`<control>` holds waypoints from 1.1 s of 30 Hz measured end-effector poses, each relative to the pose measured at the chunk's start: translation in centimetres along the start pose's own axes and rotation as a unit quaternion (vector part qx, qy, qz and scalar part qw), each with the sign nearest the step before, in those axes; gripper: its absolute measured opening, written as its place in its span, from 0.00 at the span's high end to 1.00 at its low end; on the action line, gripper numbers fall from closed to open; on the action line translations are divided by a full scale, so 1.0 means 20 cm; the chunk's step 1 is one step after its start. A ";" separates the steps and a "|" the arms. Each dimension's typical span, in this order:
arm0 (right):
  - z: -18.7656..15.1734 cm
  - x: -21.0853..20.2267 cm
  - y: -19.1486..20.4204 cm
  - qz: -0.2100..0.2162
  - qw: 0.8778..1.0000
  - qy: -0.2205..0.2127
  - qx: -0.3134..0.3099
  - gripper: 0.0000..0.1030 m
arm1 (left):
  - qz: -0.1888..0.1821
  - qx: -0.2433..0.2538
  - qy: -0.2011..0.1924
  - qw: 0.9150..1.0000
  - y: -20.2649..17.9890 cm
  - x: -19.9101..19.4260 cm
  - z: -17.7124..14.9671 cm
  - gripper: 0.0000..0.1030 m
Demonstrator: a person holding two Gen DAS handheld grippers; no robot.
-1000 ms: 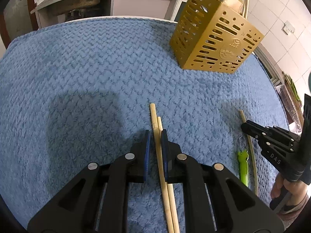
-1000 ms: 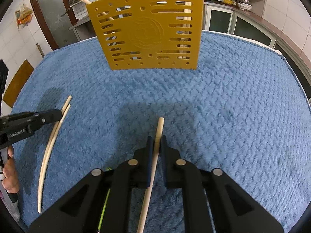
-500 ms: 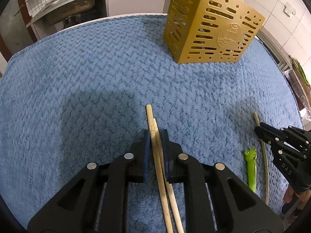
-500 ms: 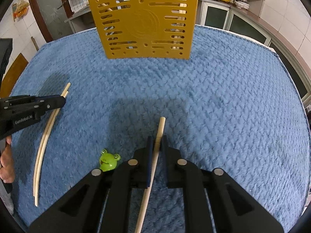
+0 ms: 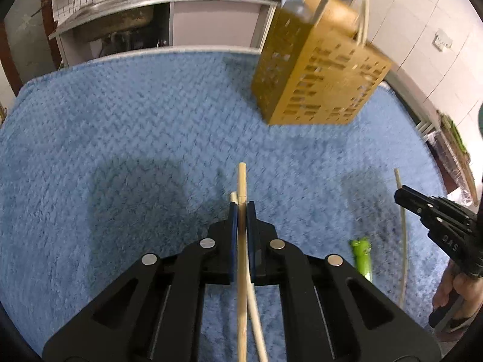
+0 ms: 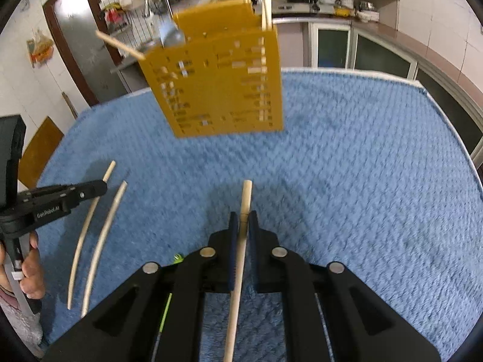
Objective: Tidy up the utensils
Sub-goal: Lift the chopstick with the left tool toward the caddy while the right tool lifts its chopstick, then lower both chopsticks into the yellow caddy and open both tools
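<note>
**Left gripper (image 5: 241,211):** jaws nearly shut, having just been closing, with blue pads pinched on the darker chopstick (image 5: 242,181). Its long axis runs along the fingers and its blunt tip points to 12 o'clock in the left wrist view. The paler chopstick (image 5: 256,313) crosses it at a slight angle, its tip towards 11 o'clock. Whether it is also clamped cannot be told. The right wrist view shows the two sticks fanned apart.

**Centre:** the green frog-headed utensil (image 5: 360,253) lies loose on the blue mat (image 5: 120,150) between the two grippers. Neither gripper touches it. Its long axis appears to run roughly 12 to 6.

**Right gripper (image 6: 241,220):** jaws almost closed on a single chopstick (image 6: 246,199). The stick lies in line with the fingers, tip just past the pads and aimed at 12 o'clock, with its tail passing back under the gripper body.

**Yellow holder (image 6: 217,75):** stands on the mat at 1 o'clock from the left gripper and 11 to 12 o'clock from the right, well apart from both. It already holds a spoon (image 6: 170,34) and some upright sticks.

**Progress, as judged:** partly done. The three chopsticks are not yet in the holder, and at least two are in grip. The frog utensil is not picked up. Each stick would need tipping upright before it goes in
</note>
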State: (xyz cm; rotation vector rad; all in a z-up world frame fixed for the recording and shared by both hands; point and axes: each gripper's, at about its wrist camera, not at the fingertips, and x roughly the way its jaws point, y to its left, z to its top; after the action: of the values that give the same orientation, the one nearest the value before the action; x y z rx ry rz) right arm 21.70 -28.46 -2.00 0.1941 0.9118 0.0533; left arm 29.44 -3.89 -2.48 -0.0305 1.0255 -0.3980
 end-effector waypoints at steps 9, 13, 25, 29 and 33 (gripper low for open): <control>0.12 -0.17 -0.01 0.009 0.997 -0.078 -0.008 0.94 | -0.019 0.032 -0.152 0.988 -0.17 -0.39 0.06 0.96; 0.16 -0.24 -0.04 0.018 0.993 -0.115 -0.007 0.94 | -0.037 0.033 -0.187 0.981 -0.23 -0.45 0.09 0.96; 0.33 -0.39 -0.11 0.037 0.978 -0.204 -0.011 0.94 | -0.057 0.028 -0.258 0.964 -0.34 -0.45 0.25 0.96; 0.43 -0.43 -0.12 0.040 0.971 -0.233 -0.013 0.94 | -0.056 0.040 -0.287 0.956 -0.38 -0.45 0.33 0.96; 0.55 -0.48 -0.12 0.036 0.964 -0.261 -0.021 0.94 | -0.044 0.056 -0.314 0.947 -0.45 -0.47 0.44 0.96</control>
State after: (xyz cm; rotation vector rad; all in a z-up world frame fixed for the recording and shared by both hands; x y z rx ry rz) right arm 24.53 -33.56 11.60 0.1890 0.3758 0.0847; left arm 29.73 -10.40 11.75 -0.0949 0.3700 -0.4868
